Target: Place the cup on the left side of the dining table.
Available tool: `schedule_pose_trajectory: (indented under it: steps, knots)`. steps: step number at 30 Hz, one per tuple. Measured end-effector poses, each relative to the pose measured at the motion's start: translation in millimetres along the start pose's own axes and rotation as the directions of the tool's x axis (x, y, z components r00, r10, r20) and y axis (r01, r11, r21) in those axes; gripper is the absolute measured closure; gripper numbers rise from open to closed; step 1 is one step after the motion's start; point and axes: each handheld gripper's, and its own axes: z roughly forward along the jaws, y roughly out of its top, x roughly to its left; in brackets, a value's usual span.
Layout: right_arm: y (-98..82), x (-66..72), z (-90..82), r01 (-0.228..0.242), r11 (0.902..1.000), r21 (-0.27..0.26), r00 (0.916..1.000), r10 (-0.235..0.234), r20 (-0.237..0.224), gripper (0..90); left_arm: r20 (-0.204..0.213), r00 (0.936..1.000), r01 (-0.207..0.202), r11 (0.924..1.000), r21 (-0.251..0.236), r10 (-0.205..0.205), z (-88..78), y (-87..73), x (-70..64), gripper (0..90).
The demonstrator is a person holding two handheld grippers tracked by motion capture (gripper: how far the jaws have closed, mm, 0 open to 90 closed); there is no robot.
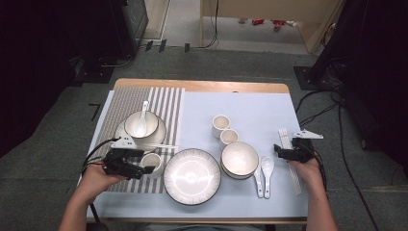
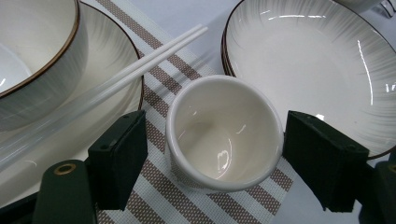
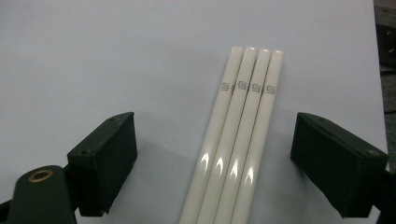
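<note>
A small white cup [image 2: 224, 135] stands on the striped placemat [image 2: 159, 196], between the jaws of my left gripper [image 2: 217, 123]. The right pad is close against the cup's wall and the left pad stands a little off it, so the gripper is open. From above, the left gripper [image 1: 144, 162] is beside the same cup [image 1: 153, 161], left of the large plate [image 1: 192, 176]. My right gripper [image 3: 215, 123] is open over several white chopsticks [image 3: 238, 140] lying side by side on the blue mat, its pads well clear on both sides. That right gripper [image 1: 287, 151] is near the table's right edge.
A bowl with a spoon [image 1: 141, 124] sits on a plate at the left back, with a pair of chopsticks [image 2: 140, 70] laid across the plate's rim. Two more cups [image 1: 224, 130], a bowl [image 1: 239, 159] and two spoons [image 1: 263, 174] lie right of centre.
</note>
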Motion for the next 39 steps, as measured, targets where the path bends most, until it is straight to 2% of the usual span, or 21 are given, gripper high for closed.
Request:
schedule_pose_trajectory:
  steps: [21,39]
  knots:
    - [0.0,0.0,0.1,0.001,1.0,-0.001,1.0,-0.001,0.001,14.1,-0.003,0.9998,0.019,0.9987,-0.046,-0.019,-19.8,-6.4,7.5,24.7]
    - [0.0,0.2,0.0,0.0,1.0,0.0,1.0,0.0,0.002,14.0,-0.014,0.9998,0.012,0.9989,-0.046,-0.013,-27.6,-16.0,15.0,24.9]
